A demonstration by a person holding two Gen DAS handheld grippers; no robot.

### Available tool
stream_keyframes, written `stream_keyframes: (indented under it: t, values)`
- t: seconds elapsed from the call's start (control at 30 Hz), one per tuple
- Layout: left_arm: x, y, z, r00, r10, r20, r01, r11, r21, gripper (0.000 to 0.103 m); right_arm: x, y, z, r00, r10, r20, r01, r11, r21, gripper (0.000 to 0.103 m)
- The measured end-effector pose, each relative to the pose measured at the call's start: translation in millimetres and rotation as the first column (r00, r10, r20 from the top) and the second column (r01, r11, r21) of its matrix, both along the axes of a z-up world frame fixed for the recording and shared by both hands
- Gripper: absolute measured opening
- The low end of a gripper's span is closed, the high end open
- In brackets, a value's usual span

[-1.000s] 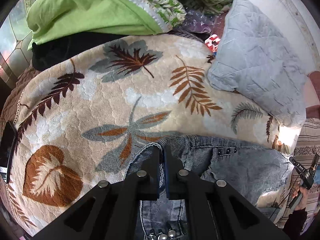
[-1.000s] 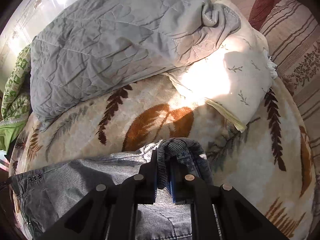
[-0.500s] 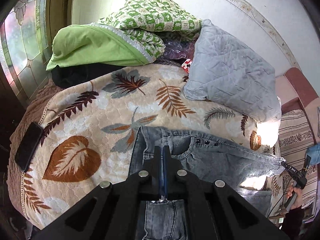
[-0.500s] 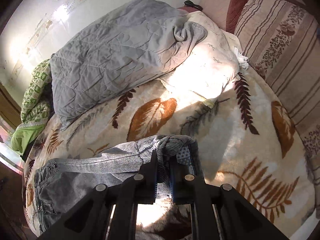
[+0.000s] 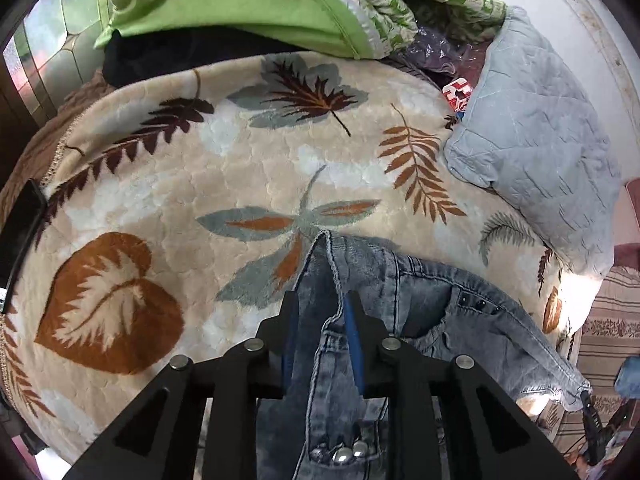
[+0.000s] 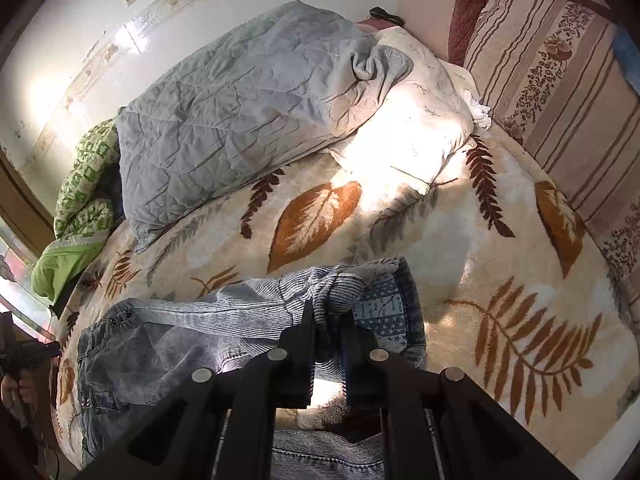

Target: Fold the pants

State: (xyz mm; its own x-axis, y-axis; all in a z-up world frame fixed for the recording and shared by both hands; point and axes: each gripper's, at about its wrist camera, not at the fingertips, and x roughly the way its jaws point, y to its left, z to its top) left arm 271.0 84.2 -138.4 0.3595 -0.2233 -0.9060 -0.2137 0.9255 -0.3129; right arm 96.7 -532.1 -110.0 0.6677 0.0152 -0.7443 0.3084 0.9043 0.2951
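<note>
My left gripper [image 5: 322, 312] has its two black fingers parted a little, with a raised fold of the washed grey-blue denim pants [image 5: 432, 320] between them; the blue pads sit beside the cloth, and I cannot tell whether they press it. The pants' pointed edge ends just above my fingertips, at lower centre of the frame. Beyond that edge the cream plush blanket with brown and grey leaf print [image 5: 240, 152] lies open across the middle and left. A dark flat phone [image 5: 20, 232] rests at its far left border, a lime-green folded quilt [image 5: 240, 4] along the top, a pale grey quilted pillow [image 5: 536, 136] at upper right.

My right gripper [image 6: 328, 320] is narrowly open around a bunched cuff, its star-print lining turned out. The pants [image 6: 168, 344] spread to the lower left; open blanket [image 6: 500, 280] fills the right, up to a striped floral cushion [image 6: 560, 80].
</note>
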Motion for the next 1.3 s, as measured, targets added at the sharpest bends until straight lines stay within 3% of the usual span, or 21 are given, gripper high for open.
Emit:
stream_keyframes:
  t: [0.17, 0.37, 0.4, 0.47, 0.6, 0.77, 1.0, 1.17, 1.3]
  values:
    - [34.8, -12.5, -32.0, 0.998, 0.022, -0.066, -0.025, 0.999, -0.045, 0.024, 11.4, -3.1, -3.3, 1.0, -0.002, -0.007, 0.002, 1.0, -0.009, 0.01]
    - [47.8, -16.9, -54.5, 0.992, 0.019, -0.121, -0.031, 0.994, -0.101, 0.024, 26.0, 4.6, -1.7, 1.0, 0.028, -0.005, -0.028, 0.999, -0.039, 0.01]
    - [49.1, -16.3, -56.5, 0.992, 0.023, -0.125, -0.037, 0.994, -0.105, 0.023, 27.5, 5.8, -2.1, 0.999, 0.032, -0.006, -0.032, 0.999, -0.043, 0.01]
    - [49.5, -14.9, -59.3, 0.99, 0.04, -0.132, -0.055, 0.992, -0.111, 0.007, 28.2, 6.2, -2.5, 1.0, 0.03, -0.003, -0.03, 0.998, -0.049, 0.01]
    - [46.7, -15.7, -56.1, 0.994, 0.038, -0.102, -0.051, 0.99, -0.132, 0.003, 25.9, 0.5, -2.2, 1.0, 0.008, 0.008, -0.008, 1.0, -0.025, 0.01]
    - [29.7, -11.6, -29.3, 0.999, 0.039, 0.011, -0.037, 0.982, -0.185, 0.002, 18.8, 0.6, 3.4, 1.0, -0.002, 0.018, 0.002, 1.0, -0.012, 0.01]
    - [-23.4, -9.0, 35.1, 0.985, -0.007, 0.174, 0.054, 0.962, -0.268, 0.002, -12.1, 4.4, 22.9, 0.998, -0.012, 0.057, 0.013, 1.0, -0.013, 0.01]
    - [-86.6, -2.7, 77.1, 0.957, -0.054, 0.285, 0.136, 0.951, -0.277, 0.002, -53.4, -0.4, 30.3, 0.996, -0.023, 0.082, 0.023, 1.0, -0.009, 0.01]
    - [-140.0, 6.6, 87.5, 0.943, -0.08, 0.324, 0.169, 0.951, -0.258, 0.002, -90.9, -12.9, 27.8, 0.996, -0.035, 0.086, 0.034, 0.999, 0.017, 0.01]
